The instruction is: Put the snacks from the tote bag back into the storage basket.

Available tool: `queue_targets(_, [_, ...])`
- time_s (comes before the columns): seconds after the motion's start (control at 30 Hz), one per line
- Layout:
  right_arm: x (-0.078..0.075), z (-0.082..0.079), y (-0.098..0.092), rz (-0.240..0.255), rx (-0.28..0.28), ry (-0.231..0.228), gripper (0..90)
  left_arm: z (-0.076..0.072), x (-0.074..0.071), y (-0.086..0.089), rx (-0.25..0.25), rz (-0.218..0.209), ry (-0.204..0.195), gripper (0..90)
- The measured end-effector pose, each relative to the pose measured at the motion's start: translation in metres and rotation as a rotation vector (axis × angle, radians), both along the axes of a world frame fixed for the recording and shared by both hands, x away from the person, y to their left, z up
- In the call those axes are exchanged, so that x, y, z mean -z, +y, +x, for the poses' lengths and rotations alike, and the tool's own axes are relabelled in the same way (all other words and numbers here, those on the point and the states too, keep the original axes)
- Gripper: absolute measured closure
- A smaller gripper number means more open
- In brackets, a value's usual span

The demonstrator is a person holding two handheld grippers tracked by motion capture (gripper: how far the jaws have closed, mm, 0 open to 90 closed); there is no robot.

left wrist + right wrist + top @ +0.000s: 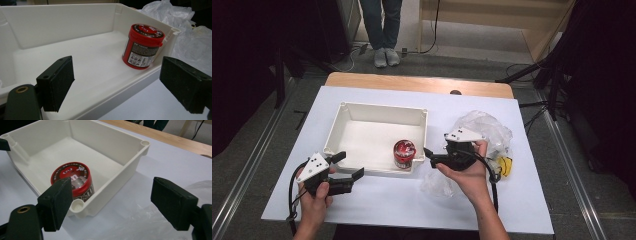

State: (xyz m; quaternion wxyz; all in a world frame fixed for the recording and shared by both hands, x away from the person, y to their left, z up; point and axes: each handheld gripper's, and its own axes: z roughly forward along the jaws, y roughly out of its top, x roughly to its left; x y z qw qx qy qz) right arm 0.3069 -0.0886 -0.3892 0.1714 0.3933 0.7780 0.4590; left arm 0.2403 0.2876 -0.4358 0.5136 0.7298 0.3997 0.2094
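A red tub with a red lid (404, 153) (142, 46) (74, 180) stands upright in the near right corner of a white open box (341, 120) (60, 30) (130, 167). My left gripper (348, 165) (117, 85) hovers open at the box's near left corner, its jaws wide and empty. To the right of the box, just off its near right corner, my right gripper (430, 156) (110, 202) points left toward the tub, open with nothing between the jaws.
Crumpled clear plastic bags (484, 127) (190, 30) lie right of the box, with a yellow item (506, 166) beside them. The white sheet (387, 200) covers a wooden table (412, 82). A person's legs (384, 30) stand beyond the far edge.
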Motion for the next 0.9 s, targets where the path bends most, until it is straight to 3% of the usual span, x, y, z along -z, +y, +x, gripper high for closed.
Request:
queue_targets(0.57, [0.004,-0.006,-0.048,0.043,0.07,-0.009,16.3,0.0,0.002,-0.001,-0.001,0.007,0.005,12.6])
queue_targets(0.9, [0.018,-0.013,-0.074,0.057,0.1,0.0,15.6,0.0,0.002,-0.001,-0.002,0.014,0.004,12.6])
